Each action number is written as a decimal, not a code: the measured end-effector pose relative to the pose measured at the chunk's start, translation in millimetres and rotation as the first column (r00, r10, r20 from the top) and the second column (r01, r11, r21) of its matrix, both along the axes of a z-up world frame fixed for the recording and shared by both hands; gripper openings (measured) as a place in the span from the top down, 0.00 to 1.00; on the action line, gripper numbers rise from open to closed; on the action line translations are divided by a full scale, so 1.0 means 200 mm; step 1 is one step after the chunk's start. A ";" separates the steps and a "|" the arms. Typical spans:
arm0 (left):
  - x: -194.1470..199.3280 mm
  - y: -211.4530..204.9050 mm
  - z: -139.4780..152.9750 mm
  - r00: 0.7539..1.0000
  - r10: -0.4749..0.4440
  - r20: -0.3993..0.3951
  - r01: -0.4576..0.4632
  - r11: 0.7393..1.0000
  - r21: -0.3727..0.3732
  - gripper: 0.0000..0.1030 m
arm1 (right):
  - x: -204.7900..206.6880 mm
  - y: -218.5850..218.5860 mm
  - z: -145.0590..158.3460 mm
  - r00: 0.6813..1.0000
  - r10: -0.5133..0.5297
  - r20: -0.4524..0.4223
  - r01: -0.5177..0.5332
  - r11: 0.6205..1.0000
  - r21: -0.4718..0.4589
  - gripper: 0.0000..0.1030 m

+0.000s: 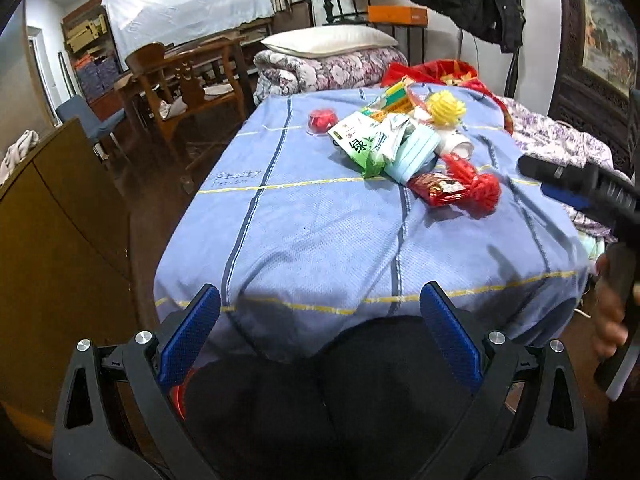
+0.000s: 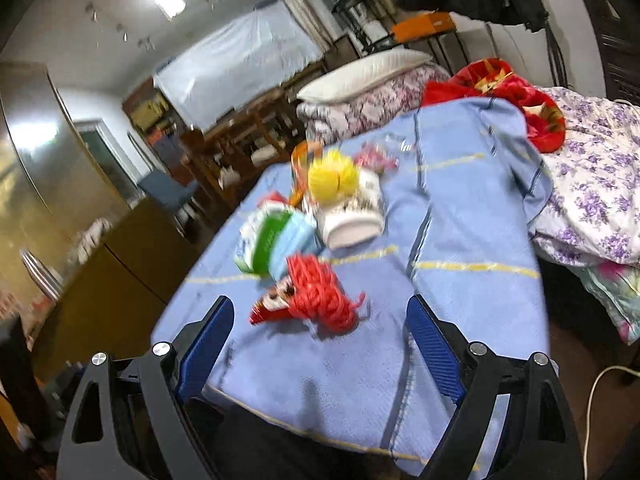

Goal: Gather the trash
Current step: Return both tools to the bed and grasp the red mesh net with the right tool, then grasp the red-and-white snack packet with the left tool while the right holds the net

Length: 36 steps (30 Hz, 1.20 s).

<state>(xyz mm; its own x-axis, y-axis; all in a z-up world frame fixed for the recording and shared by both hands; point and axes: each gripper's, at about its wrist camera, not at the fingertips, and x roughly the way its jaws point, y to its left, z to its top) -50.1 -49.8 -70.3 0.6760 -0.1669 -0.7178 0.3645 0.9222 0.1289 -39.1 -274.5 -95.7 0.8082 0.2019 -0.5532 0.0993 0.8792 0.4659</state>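
Blue ribbed pads on both claws, and both sets of jaws stand wide apart with nothing in them. The left gripper (image 1: 320,316) hangs over the near edge of the blue blanket (image 1: 304,232), above something dark that can't really be made out. The right gripper (image 2: 320,328) sits over the near part of the same blanket, and from the left wrist view it pokes in from the right edge, well apart from the left one.

Just past the right claw's pads lies the red plastic netting (image 2: 326,294), touching a red snack wrapper (image 2: 270,304). The right wrist view is pretty blurry, so fine detail is lost there.

Further out, toward the far right part of the blanket, the rest of the trash pile bunches together: a green and white packet (image 1: 358,142), light blue face masks (image 1: 412,152), a white cup on its side (image 2: 352,216) and a yellow ball-shaped thing (image 1: 444,109) on top near the far edge. A small red cup (image 1: 322,120) sits on its own just left of the pile.

Beyond the far edge there's a white pillow (image 1: 330,40) on a folded floral quilt (image 1: 332,70).
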 end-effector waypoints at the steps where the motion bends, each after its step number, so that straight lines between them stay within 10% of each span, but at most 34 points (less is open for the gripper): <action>1: 0.04 0.00 -0.01 1.000 0.002 -0.007 -0.002 1.000 0.001 0.07 | 0.02 0.02 -0.02 1.000 0.005 -0.006 -0.005 1.000 -0.013 0.19; 7: 0.19 0.00 -0.01 0.999 0.029 -0.032 -0.030 0.999 -0.021 0.07 | 0.20 0.07 -0.13 0.998 0.032 -0.049 -0.035 0.998 -0.045 0.45; 9: 0.23 -0.02 -0.02 0.999 0.027 -0.044 -0.028 0.999 -0.030 0.07 | 0.24 0.05 -0.17 0.996 0.067 -0.057 -0.067 0.998 0.000 0.69; 15: 0.31 -0.21 -0.06 0.996 -0.049 -0.081 0.045 0.998 -0.053 0.07 | 0.12 -0.07 -0.09 0.995 -0.044 0.090 0.045 0.999 -0.014 0.70; 29: 0.49 -0.60 -0.18 0.980 -0.162 -0.119 0.152 0.985 -0.088 0.07 | 0.16 -0.22 -0.22 0.994 -0.110 0.007 0.110 0.994 0.009 0.67; 36: 0.52 -0.59 -0.21 0.959 -0.238 -0.156 0.211 0.963 -0.169 0.59 | 0.15 -0.20 -0.22 0.994 -0.107 0.007 0.107 0.994 0.004 0.67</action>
<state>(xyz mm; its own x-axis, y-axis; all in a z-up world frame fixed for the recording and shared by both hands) 53.6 -167.5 -112.2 0.4758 -0.4141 -0.7760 0.5690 0.8177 -0.0874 -9.4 -315.5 -140.1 0.8293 0.1159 -0.5467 0.1893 0.8621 0.4700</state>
